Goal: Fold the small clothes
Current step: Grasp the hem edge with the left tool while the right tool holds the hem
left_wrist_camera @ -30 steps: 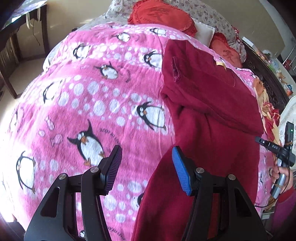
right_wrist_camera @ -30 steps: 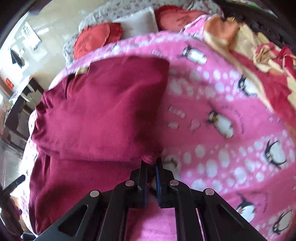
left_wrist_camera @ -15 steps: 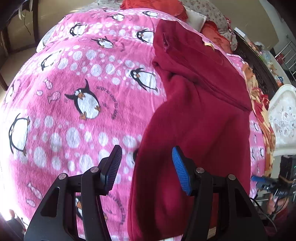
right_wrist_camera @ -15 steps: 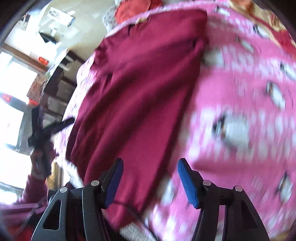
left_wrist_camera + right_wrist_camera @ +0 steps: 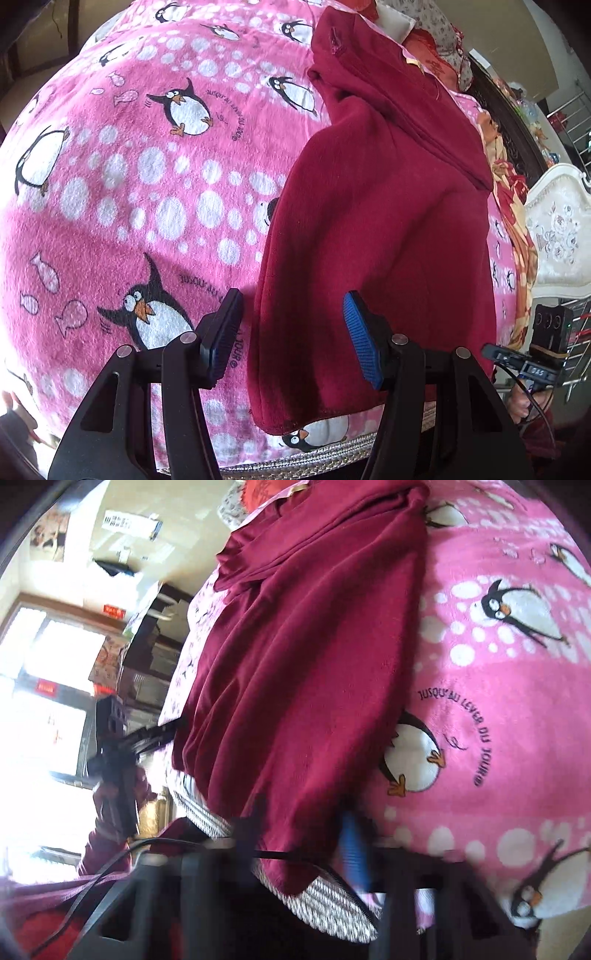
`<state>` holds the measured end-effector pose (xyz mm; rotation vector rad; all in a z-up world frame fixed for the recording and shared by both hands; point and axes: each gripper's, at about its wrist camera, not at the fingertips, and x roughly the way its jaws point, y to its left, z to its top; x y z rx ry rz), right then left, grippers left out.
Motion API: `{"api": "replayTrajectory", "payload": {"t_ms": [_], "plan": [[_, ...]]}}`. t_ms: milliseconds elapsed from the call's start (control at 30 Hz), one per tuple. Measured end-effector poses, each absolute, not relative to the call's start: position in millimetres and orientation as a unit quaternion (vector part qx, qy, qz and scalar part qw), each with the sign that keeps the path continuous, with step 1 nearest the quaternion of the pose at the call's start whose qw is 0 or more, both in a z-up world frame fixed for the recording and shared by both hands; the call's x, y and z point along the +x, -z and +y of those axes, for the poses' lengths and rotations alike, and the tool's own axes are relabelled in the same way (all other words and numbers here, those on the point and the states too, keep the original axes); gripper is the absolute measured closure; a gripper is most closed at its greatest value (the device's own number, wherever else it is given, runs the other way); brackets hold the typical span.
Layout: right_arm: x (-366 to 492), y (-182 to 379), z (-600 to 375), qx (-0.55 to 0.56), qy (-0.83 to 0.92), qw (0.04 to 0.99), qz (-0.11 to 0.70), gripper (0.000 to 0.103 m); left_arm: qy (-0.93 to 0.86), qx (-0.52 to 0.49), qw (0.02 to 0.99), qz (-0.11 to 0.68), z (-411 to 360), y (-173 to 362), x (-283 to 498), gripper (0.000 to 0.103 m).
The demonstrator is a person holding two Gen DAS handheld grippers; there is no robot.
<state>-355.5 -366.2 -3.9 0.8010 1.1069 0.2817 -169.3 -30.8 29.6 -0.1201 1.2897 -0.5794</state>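
A dark red fleece garment (image 5: 373, 206) lies lengthwise on a pink penguin blanket (image 5: 122, 192), its far part folded over itself. My left gripper (image 5: 291, 336) is open, its jaws astride the garment's near left corner at the bed's front edge. In the right wrist view the garment (image 5: 306, 657) runs from the bed edge up to the pillows. My right gripper (image 5: 303, 845) is open and motion-blurred, its jaws astride the garment's near hem. The right gripper also shows at the far right of the left wrist view (image 5: 532, 365).
The blanket's woven trim (image 5: 325, 904) marks the bed's front edge. Red and floral pillows (image 5: 432, 44) lie at the head. A white carved headboard-like piece (image 5: 557, 240) and dark furniture stand on the right. A bright window (image 5: 40, 686) and cabinets are on the other side.
My right gripper let go of the garment's fold, opened, and swung down to the near hem. My left gripper stayed open and drew back toward the garment's near corner.
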Motion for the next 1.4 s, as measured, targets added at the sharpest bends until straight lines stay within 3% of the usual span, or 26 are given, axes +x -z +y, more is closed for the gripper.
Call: {"api": "replayTrajectory", "payload": {"t_ms": [100,300,500,567,600,633,1067,1400], "plan": [[-359.9,2.9,-368.1,0.365,-0.112,0.776,0.502,0.096,0.269,-0.051,0.755,0.596,-32.7,-32.3,-171.1,0.046],[-395.1,-27.4,-396.7,0.333,-0.071,0.807,0.482,0.097,0.282,-0.058,0.749,0.597,-33.8,-36.1,-181.6,0.046],[-382.9,-12.7,-401.8,0.326,-0.081,0.787,0.518,0.097,0.288,-0.044,0.745,0.600,-44.8,-33.2,-193.6,0.046],[-378.8,-14.4,-400.2,0.321,-0.085,0.789,0.517,0.086,0.287,-0.036,0.744,0.602,-45.9,-31.2,-195.0,0.046],[-376.9,-14.3,-399.7,0.324,-0.090,0.787,0.517,0.074,0.284,-0.033,0.745,0.603,-46.2,-29.9,-195.1,0.046],[-375.4,-12.6,-398.0,0.330,-0.098,0.785,0.515,0.068,0.282,-0.032,0.746,0.603,-47.4,-29.3,-194.7,0.046],[-372.0,-11.8,-389.5,0.314,-0.112,0.787,0.519,0.068,0.240,0.052,0.776,0.582,-70.1,-31.1,-212.9,0.046],[-358.5,-8.7,-382.1,0.308,-0.134,0.783,0.524,0.066,0.237,0.049,0.769,0.592,-61.2,-23.8,-220.4,0.045]]}}
